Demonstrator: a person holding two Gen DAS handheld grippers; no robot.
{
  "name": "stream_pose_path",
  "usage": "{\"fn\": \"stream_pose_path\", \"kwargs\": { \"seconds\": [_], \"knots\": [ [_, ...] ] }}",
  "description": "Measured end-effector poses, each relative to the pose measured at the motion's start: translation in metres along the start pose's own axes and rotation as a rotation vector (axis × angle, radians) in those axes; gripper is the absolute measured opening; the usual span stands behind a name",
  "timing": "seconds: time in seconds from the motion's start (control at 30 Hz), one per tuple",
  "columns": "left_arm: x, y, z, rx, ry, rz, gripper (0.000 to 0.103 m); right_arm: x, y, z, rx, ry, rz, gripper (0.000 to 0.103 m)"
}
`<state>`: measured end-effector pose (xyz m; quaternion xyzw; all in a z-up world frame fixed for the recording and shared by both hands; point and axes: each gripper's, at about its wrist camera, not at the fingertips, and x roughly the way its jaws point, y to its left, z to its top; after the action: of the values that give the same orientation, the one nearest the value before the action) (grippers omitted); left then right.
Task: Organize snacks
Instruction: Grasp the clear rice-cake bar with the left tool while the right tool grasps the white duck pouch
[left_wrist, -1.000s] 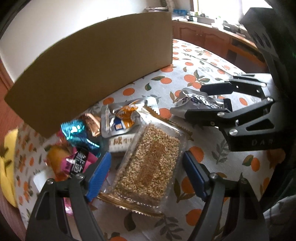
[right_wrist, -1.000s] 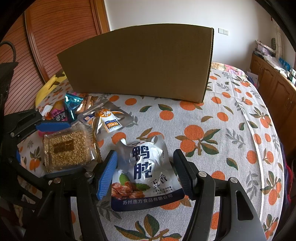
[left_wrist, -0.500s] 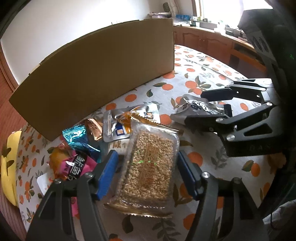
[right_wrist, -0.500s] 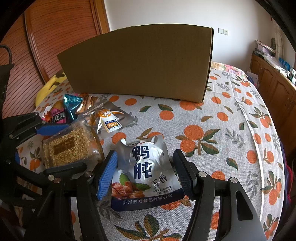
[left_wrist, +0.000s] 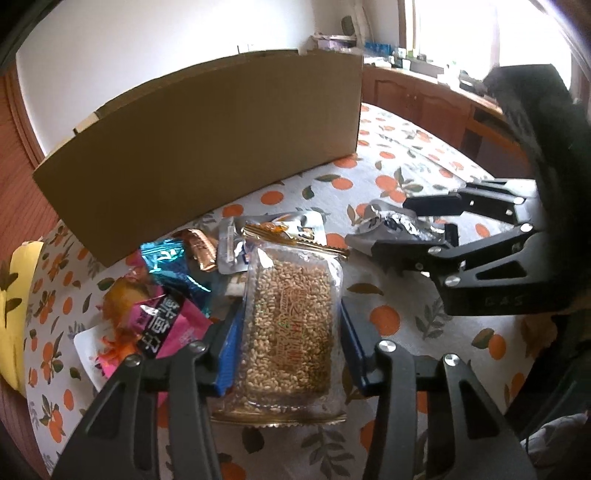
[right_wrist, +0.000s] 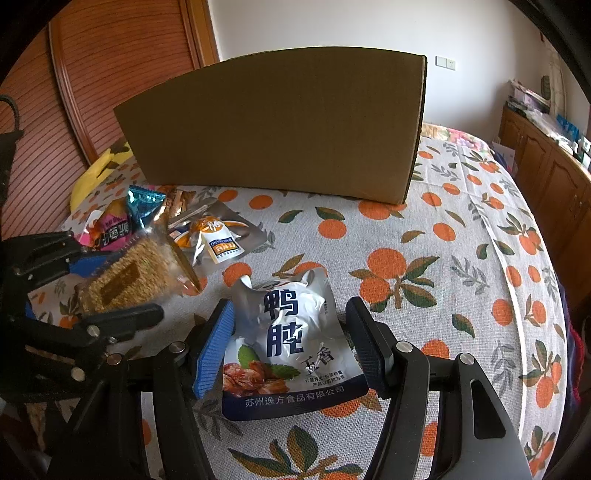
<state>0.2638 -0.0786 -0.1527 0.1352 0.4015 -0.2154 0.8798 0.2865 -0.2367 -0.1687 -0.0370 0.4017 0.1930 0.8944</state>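
left jaws: left gripper (left_wrist: 286, 334) has both blue pads squeezed on the long sides of the clear grain bar pack (left_wrist: 290, 326), so it's clamped, and the pack looks tilted up off the cloth

right jaws: right gripper (right_wrist: 290, 347) sits around the silver duck gizzard pouch (right_wrist: 290, 345); pads hug its two side edges, looks pinched to me, but the pouch seems to lie flat on the tablecloth (right_wrist: 443, 258)

long axis: grain bar runs straight out along the fingers, pointing at the cardboard box (left_wrist: 207, 147); the pouch points boxward too

where from the box: both packs are in front of the box's near wall, grain bar toward its left end, pouch more central

nearer hand: left one I'd guess, its pack is just short of the wall

other snacks: pile of wrappers (left_wrist: 166, 280) between grain bar and box, pink and teal ones on top

next move, my guess: needs lifting over that tall wall, since the opening isn't visible from here
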Motion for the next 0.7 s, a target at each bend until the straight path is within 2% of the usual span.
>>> {"fn": "stream_pose_path", "kwargs": {
  "seconds": [0.37,0.7],
  "knots": [
    [-0.026,0.016,-0.008,-0.109,-0.086,-0.031,0.047,0.007,0.010,0.002,-0.036,0.016,-0.044,0.064],
    [-0.042,0.027,-0.028,-0.134,-0.119,-0.030,0.047,0.011,0.015,0.003,-0.067,0.031,-0.093,0.064]
  ]
}}
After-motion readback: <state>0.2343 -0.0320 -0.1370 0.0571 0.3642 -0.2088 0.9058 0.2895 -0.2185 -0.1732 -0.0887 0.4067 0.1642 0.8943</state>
